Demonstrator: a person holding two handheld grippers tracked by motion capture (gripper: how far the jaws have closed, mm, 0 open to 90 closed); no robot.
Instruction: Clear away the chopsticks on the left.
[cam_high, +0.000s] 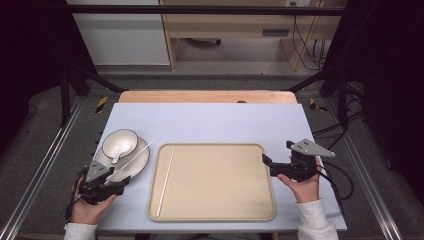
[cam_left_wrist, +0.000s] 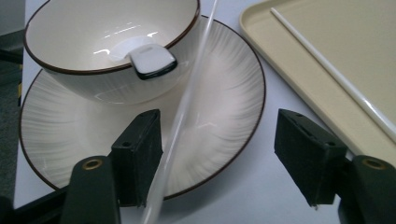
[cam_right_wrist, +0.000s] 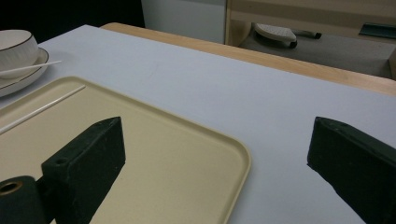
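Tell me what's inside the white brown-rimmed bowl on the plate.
A white ceramic spoon rests in the white brown-rimmed bowl, its handle end over the near rim. The near wall hides the bowl's bottom; nothing else shows.

One white chopstick (cam_left_wrist: 182, 112) lies slanted across the plate (cam_left_wrist: 224, 112), beside the bowl (cam_left_wrist: 93, 32), with its near end between the open jaws. The second white chopstick (cam_high: 166, 180) lies straight along the left side of the beige tray (cam_high: 225, 215).
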